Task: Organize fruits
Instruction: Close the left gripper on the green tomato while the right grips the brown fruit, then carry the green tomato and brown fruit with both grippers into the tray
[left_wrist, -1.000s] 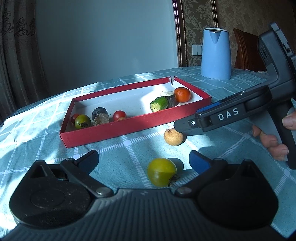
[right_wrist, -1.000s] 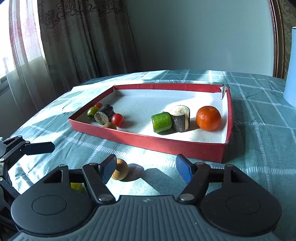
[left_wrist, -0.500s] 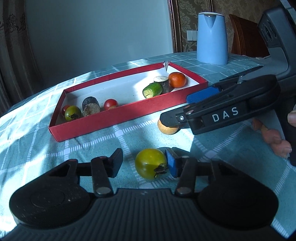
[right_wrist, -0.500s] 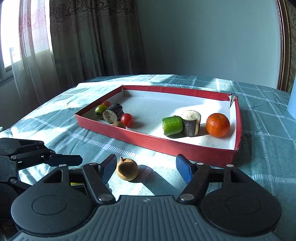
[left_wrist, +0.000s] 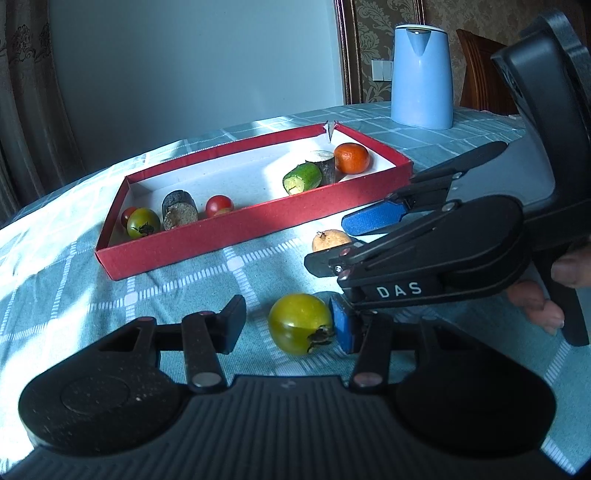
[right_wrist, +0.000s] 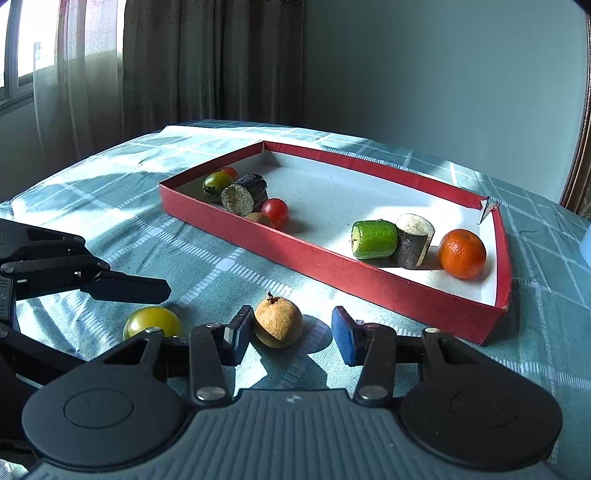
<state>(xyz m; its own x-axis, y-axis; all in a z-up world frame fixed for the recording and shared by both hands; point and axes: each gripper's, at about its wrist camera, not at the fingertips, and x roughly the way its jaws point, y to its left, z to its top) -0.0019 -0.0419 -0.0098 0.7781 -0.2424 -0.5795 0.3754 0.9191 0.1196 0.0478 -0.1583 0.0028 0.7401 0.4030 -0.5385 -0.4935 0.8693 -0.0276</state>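
on the teal checked tablecloth (left_wrist: 110, 295), just outside the near wall of the shallow red cardboard tray (left_wrist: 207, 243), two loose fruits lie near each other. the left gripper (left_wrist: 288, 321) stands wide around the yellow-green round tomato (left_wrist: 299, 323), its blue right pad touching the fruit, the left finger apart. the right gripper (right_wrist: 291, 338) spreads wide around the tan wrinkled round fruit (right_wrist: 277, 323), left pad touching it. inside the tray sit an orange mandarin (right_wrist: 461, 253), a green cucumber chunk (right_wrist: 373, 240) and red cherry tomatoes (right_wrist: 275, 211).
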